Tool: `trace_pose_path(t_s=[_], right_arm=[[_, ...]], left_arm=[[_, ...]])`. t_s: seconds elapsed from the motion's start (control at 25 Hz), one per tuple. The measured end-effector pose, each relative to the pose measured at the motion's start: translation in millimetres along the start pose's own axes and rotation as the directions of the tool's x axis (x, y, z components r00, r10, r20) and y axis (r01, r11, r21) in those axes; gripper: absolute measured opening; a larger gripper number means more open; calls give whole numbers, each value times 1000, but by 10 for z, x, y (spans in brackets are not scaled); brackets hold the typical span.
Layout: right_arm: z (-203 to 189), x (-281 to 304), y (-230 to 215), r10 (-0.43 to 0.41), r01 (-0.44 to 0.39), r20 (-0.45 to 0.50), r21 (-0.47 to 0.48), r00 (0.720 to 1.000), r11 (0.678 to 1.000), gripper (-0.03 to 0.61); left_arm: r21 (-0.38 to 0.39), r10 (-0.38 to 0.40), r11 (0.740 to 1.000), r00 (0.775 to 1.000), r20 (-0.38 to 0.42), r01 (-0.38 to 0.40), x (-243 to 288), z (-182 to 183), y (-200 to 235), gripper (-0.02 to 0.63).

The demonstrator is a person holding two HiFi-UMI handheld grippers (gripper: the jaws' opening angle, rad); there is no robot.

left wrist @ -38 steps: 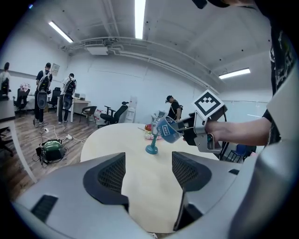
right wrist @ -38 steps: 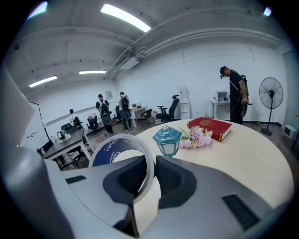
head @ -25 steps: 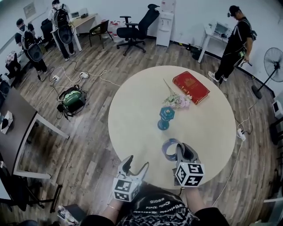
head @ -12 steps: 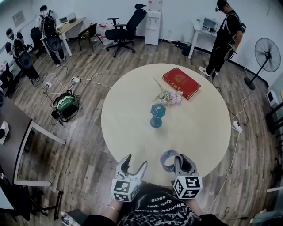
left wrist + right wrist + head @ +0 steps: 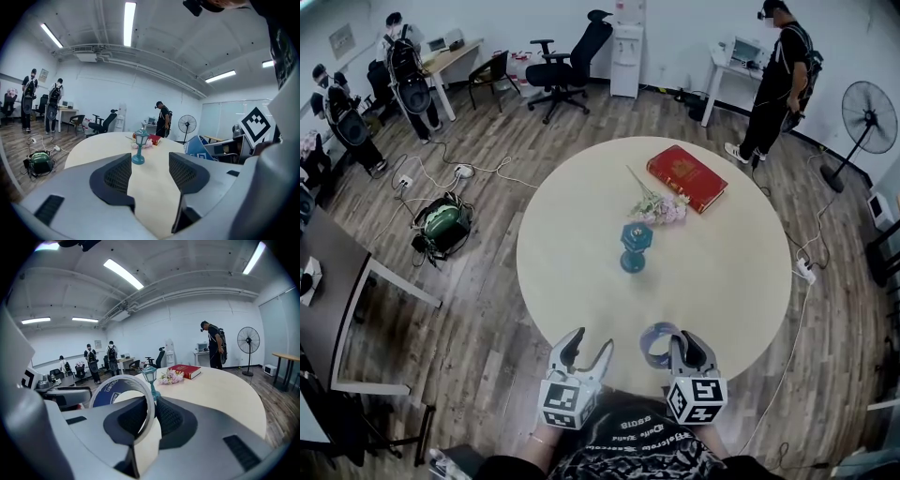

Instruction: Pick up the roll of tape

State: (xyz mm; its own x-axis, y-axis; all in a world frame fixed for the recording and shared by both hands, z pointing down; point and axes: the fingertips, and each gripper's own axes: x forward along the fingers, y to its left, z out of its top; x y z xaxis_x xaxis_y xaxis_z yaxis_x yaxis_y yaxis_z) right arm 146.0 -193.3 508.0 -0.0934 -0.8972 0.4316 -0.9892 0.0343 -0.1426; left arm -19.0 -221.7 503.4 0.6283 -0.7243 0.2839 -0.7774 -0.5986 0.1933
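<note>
Round office table (image 5: 722, 272), near edge: our right gripper (image 5: 680, 343) is clamped on the roll of tape (image 5: 655, 338), held upright; our left gripper (image 5: 588, 345), jaws wide but closing, w/ nothing between them.

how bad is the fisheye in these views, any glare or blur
Head view: strong fisheye, straight edges bow around the table, even light, sharp. Left gripper view: ceiling light strip blown white, dark vignette at the corners. Right gripper view: same vignette, the roll of tape looms oversized close to the lens.
</note>
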Motion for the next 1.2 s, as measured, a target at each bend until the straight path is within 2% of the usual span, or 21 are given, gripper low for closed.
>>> trace_pose_path(t_s=[0.12,0.16,0.24,0.28,0.44,0.64,1.2], right_arm=[[13,20,38,13,-13,-2,-23,1000,1000,67],[17,24,50,18,-18,-3,-27,1000,999,67],[20,27,69,24,-24,-6,-33,1000,999,67],[19,30,72,26,-26,-5,-34,1000,999,67],[8,47,80,30,-30,1,-33,1000,999,67],[11,64,95,36,-36,-2,-34,999,999,67],[2,114,104,44,-44,-9,-57,999,997,64]], left_arm=[[6,9,1000,1000,6,-9,-14,24,6,225],[11,21,1000,1000,14,-21,-25,43,20,186],[25,60,998,998,35,-61,-55,80,63,56],[30,71,997,997,41,-72,-63,87,77,32],[28,51,998,998,37,-52,-58,69,73,21],[74,33,997,999,37,-36,-52,87,14,20],[54,22,998,999,34,-24,1,88,16,20]])
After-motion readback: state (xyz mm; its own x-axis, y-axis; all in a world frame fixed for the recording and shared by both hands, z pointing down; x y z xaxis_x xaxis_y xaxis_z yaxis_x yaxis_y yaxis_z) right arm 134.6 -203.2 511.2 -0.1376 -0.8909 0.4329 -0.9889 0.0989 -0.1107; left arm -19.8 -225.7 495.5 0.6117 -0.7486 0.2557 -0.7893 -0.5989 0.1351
